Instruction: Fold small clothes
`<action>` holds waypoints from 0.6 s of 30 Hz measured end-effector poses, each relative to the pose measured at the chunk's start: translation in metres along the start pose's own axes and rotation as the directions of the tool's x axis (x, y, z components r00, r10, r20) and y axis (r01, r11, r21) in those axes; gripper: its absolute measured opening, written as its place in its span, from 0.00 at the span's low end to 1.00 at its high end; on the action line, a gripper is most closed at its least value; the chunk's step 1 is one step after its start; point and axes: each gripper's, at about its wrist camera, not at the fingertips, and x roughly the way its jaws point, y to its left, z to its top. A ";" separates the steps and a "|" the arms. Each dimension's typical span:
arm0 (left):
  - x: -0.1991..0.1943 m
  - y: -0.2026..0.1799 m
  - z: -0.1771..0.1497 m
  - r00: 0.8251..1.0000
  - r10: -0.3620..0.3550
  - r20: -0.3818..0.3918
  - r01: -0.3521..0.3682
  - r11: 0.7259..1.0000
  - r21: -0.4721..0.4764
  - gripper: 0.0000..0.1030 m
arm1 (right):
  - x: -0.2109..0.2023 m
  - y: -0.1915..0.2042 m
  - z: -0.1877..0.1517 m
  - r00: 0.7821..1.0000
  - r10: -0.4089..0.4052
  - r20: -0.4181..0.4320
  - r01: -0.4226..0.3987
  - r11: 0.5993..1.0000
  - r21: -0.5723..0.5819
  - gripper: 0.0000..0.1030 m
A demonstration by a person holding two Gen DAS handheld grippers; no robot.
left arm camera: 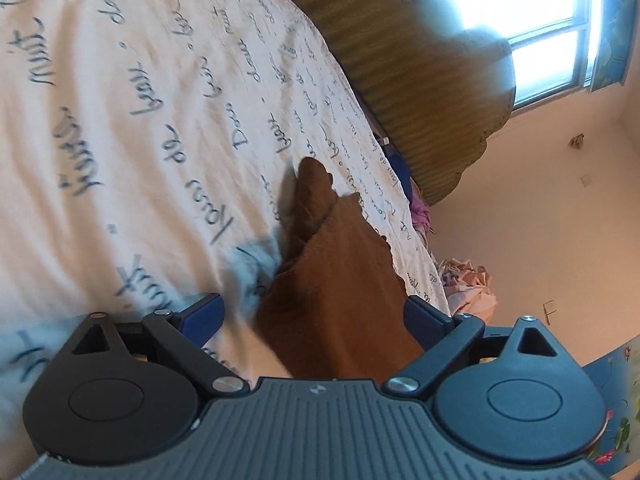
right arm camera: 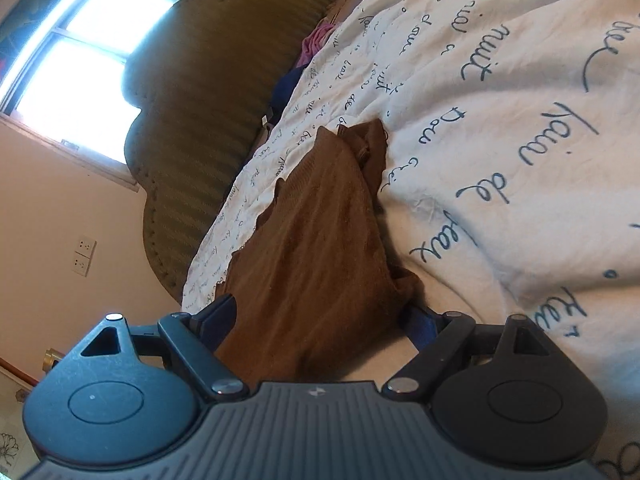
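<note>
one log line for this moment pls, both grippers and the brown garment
left gripper: open, astride brown garment | right gripper: open, astride it | garment: bunched on printed bedsheet | fold: not finished

- I count one small brown knitted garment point(left arm camera: 340, 280) point(right arm camera: 316, 232), lying near the edge of the bed.
- One white bed cover printed with blue handwriting point(left arm camera: 140, 100) point(right arm camera: 500, 120) carries it.
- One olive ribbed scalloped headboard point(left arm camera: 420, 80) point(right arm camera: 208, 100) stands at the bed's head edge.
- One bright window point(left arm camera: 520, 20) point(right arm camera: 80, 60) shows behind it.
- Two white wall sockets point(right arm camera: 84, 256), one above the other.
- One crumpled pink cloth heap point(left arm camera: 468, 284) sits beyond the bed's far edge.
- One small purple-pink cloth point(left arm camera: 420, 212) point(right arm camera: 316, 42) lies by the headboard.
- Two grippers, each with two blue fingers point(left arm camera: 204, 314) point(right arm camera: 218, 316).
</note>
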 end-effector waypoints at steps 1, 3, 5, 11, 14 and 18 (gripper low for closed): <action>0.007 -0.003 0.001 1.000 0.003 -0.008 -0.003 1.000 0.003 0.82 | 0.007 0.001 0.001 1.000 0.004 0.007 -0.004 1.000 -0.004 0.85; 0.017 -0.004 0.002 1.000 0.001 -0.029 -0.001 1.000 0.004 0.79 | 0.016 0.001 0.002 1.000 0.020 0.009 -0.021 1.000 0.007 0.85; 0.024 -0.006 0.002 0.999 0.004 -0.044 -0.004 1.000 0.015 0.73 | 0.023 0.001 0.005 1.000 0.025 0.012 -0.025 1.000 0.008 0.84; 0.042 -0.013 -0.002 0.990 0.126 -0.062 -0.120 0.987 0.104 0.22 | 0.046 -0.004 0.006 0.998 -0.008 -0.068 0.008 1.000 -0.003 0.15; 0.044 -0.014 0.000 0.987 0.145 -0.064 -0.137 0.984 0.116 0.12 | 0.050 -0.009 0.006 0.997 0.006 -0.074 -0.005 1.000 0.016 0.11; 0.034 -0.034 0.001 0.988 0.155 -0.019 -0.150 0.973 0.174 0.09 | 0.047 -0.004 0.012 0.997 0.015 -0.079 -0.014 1.000 0.022 0.10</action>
